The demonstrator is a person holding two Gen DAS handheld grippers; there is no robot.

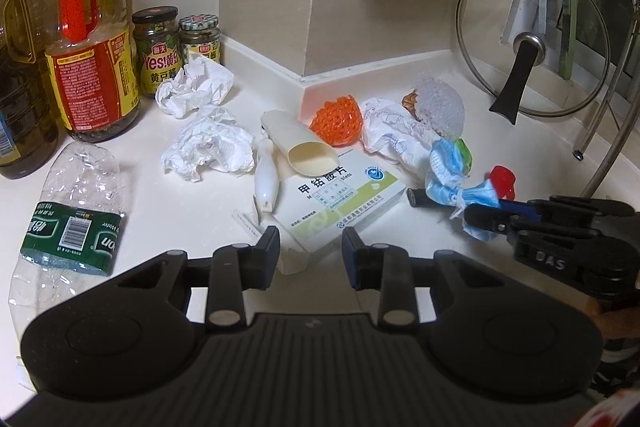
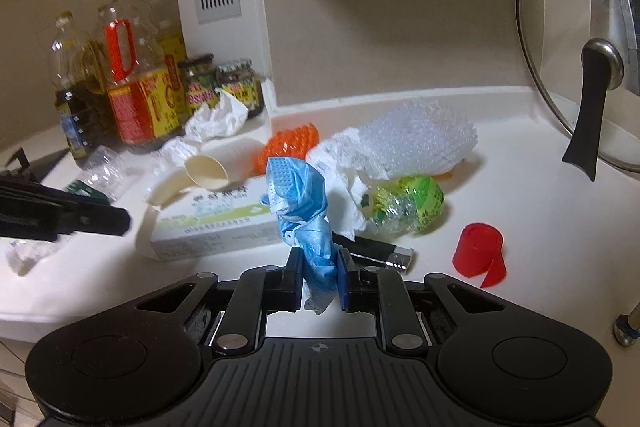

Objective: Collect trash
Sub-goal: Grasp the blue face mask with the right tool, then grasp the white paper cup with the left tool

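While the right gripper (image 2: pixel 319 277) pinches a crumpled blue face mask (image 2: pixel 304 211), collection looks barely begun. At its ten o'clock, the left gripper (image 1: pixel 310 257) hangs part-open and empty over the medicine box (image 1: pixel 340 203); tissues (image 1: pixel 208 151) and a crushed bottle (image 1: pixel 68 203) remain.

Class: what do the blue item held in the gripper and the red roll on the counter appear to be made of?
Blue face mask: likely nonwoven fabric, matte; embossed dots, soft crumpled folds. Red roll: probably smooth plastic tape or film; glossy, thin curled end, though paper cannot be excluded.

White counter (image 1: pixel 192 203) — scattered trash (image 1: pixel 208 147)
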